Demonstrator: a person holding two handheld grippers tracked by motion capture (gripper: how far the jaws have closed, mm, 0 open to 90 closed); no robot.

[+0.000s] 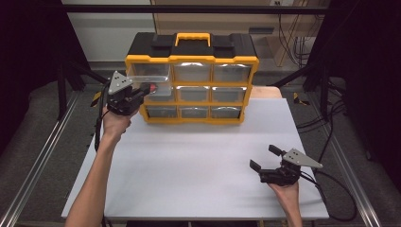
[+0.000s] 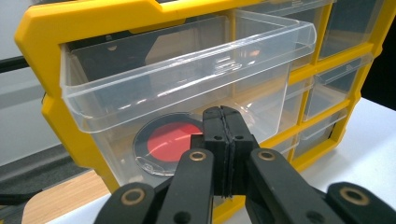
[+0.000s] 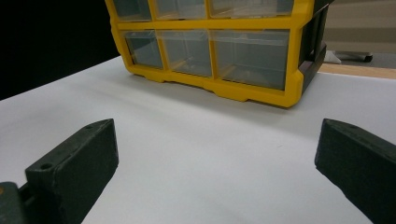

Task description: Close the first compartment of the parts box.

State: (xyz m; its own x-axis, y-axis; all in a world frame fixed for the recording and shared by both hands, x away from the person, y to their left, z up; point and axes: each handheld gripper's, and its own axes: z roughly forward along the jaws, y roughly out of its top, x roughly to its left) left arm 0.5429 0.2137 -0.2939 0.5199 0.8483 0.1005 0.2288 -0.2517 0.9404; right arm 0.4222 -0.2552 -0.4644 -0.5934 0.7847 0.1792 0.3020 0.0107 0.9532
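While pinching the front wall of the clear drawer (image 2: 187, 79) pulled out at the organizer's (image 1: 191, 85) upper left, left gripper (image 2: 225, 140) pressed together; right gripper (image 1: 269, 158) spread, idle near right. Risks pulling too far, dropping drawer and red disc (image 2: 170, 140).

A white table (image 1: 189, 165) carries a yellow-framed organiser (image 1: 191, 85) at its far edge, with a black top and a yellow handle (image 1: 192, 39). It holds a three-by-three grid of clear drawers. The top-left drawer (image 2: 187, 79) is pulled out, and a round red-centred disc (image 2: 170, 142) shows through the clear plastic below it. Black cables (image 1: 326, 118) lie on the floor at right.
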